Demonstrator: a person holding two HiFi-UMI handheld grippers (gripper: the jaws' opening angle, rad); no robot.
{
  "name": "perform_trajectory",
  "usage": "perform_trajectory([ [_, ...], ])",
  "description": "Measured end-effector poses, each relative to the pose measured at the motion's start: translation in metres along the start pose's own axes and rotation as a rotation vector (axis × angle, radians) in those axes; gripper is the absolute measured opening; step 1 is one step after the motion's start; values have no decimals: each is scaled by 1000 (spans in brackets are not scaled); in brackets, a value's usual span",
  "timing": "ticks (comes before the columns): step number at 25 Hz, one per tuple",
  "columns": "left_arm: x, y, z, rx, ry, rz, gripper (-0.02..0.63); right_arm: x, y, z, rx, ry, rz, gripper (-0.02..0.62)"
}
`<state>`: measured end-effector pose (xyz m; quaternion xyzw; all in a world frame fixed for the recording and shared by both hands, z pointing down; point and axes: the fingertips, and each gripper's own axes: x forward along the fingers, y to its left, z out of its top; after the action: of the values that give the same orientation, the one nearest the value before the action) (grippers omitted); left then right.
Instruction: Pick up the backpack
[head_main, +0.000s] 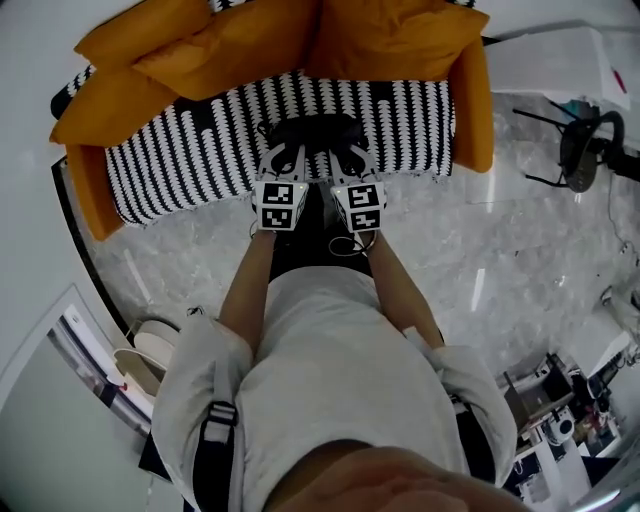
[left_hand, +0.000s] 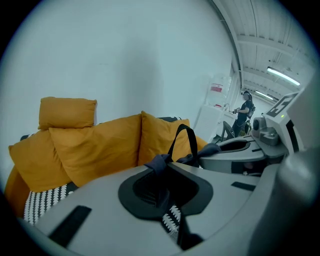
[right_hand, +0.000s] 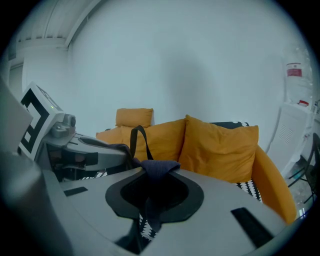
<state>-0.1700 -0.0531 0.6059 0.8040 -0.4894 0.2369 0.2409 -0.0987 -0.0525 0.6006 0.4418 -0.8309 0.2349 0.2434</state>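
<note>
The black backpack (head_main: 312, 136) hangs at the front edge of the sofa seat, its body dropping between my arms. My left gripper (head_main: 284, 166) and right gripper (head_main: 344, 166) sit side by side at its top. In the left gripper view the gripper (left_hand: 162, 167) is shut on a dark blue shoulder strap (left_hand: 158, 162), and the backpack's black carry loop (left_hand: 183, 142) stands up behind it. In the right gripper view the gripper (right_hand: 155, 172) is shut on the other strap (right_hand: 158, 167), with the loop (right_hand: 137, 141) to its left.
The sofa (head_main: 200, 150) has a black-and-white patterned seat and orange cushions (head_main: 240, 40) along its back and arms. A black chair (head_main: 585, 145) stands on the marble floor at right, beside a white table (head_main: 550, 60). Equipment (head_main: 560, 420) clutters the lower right.
</note>
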Motion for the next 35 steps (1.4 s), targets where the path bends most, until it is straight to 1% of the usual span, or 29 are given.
perform_trajectory([
  [6,-18,-6,0,1,-25,28,31,-15,7,0,-22,-20,4,64],
  [11,-36,-26,7,27,-38,28,31,-37,9,1,-25,-41,10,64],
  [17,-56,-37,21,15,-98,59,31,-65,11,18,-34,-98,-3,64],
  [26,-86,-61,80,41,-215,92,31,-113,6,66,-53,-223,-36,64],
  [35,-121,-90,139,127,-312,100,31,-161,1,117,-82,-340,-53,64],
])
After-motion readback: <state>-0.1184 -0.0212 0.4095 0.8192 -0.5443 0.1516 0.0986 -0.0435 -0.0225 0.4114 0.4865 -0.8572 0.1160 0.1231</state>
